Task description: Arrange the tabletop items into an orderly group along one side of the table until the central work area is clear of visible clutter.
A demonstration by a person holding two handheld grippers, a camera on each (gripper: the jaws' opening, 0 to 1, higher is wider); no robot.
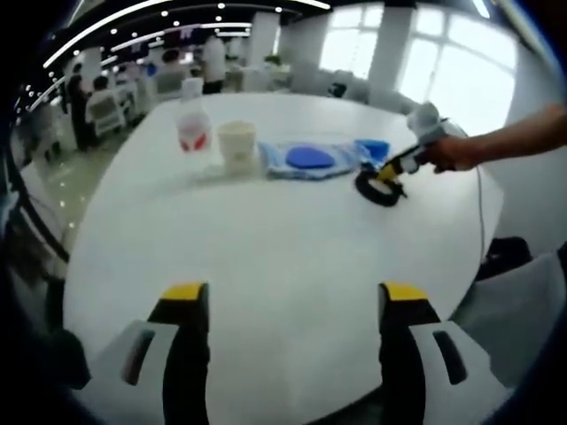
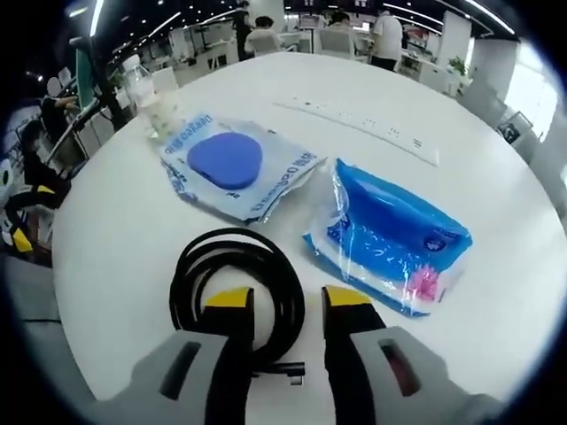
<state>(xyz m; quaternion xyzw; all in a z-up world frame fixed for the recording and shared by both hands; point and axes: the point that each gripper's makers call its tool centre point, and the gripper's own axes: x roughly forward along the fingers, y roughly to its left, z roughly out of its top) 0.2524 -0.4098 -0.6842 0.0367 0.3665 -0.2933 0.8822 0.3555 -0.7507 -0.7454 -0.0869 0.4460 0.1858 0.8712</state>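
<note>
On the round white table (image 1: pixel 266 248) a row of items lies along the far side: a clear bottle (image 1: pixel 193 128) with a red label, a white cup (image 1: pixel 236 142), a packet with a blue disc (image 1: pixel 307 159), a blue wipes pack (image 1: pixel 372 149) and a black cable coil (image 1: pixel 376 192). My left gripper (image 1: pixel 294 297) stands wide open over bare table at the near edge. My right gripper (image 2: pixel 289 299) reaches the black cable coil (image 2: pixel 237 241). Its jaws stand narrowly apart astride the coil's right side, which lies flat. Beside it lie the wipes pack (image 2: pixel 390 235) and the disc packet (image 2: pixel 232 164).
A person's hand (image 1: pixel 452 152) holds the right gripper (image 1: pixel 396 173) from the table's right side. A white power strip (image 2: pixel 363 119) runs across the tabletop behind the wipes pack. The bottle (image 2: pixel 146 93) stands near the far left rim. Desks, chairs and people fill the room beyond.
</note>
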